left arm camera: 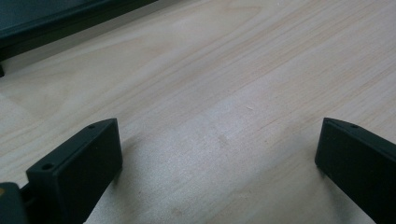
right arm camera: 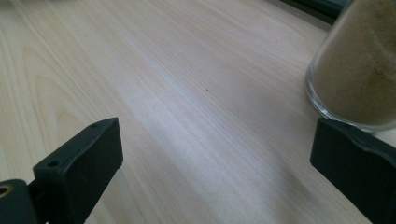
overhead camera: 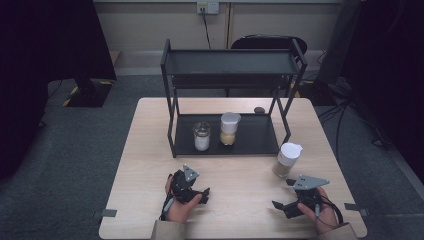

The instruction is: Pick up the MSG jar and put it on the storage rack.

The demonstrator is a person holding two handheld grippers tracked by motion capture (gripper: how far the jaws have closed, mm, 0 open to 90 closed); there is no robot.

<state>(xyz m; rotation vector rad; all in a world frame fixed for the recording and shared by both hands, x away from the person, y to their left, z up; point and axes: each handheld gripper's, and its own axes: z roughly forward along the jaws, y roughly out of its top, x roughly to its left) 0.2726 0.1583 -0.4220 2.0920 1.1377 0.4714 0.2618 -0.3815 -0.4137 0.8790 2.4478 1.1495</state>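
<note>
Both claws spread on bare table (overhead camera: 240, 170); brown-powder jar (overhead camera: 287, 160) beside right claw (overhead camera: 285, 197); rack (overhead camera: 225, 135) beyond.

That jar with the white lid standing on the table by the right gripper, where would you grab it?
Probably around the glass body of the jar, below the white lid. It stands upright and round, so open jaws can close across it from the side. The right gripper lies nearest, open, on the person's side, so coming in level from there seems simplest; the rack stands behind.
</note>
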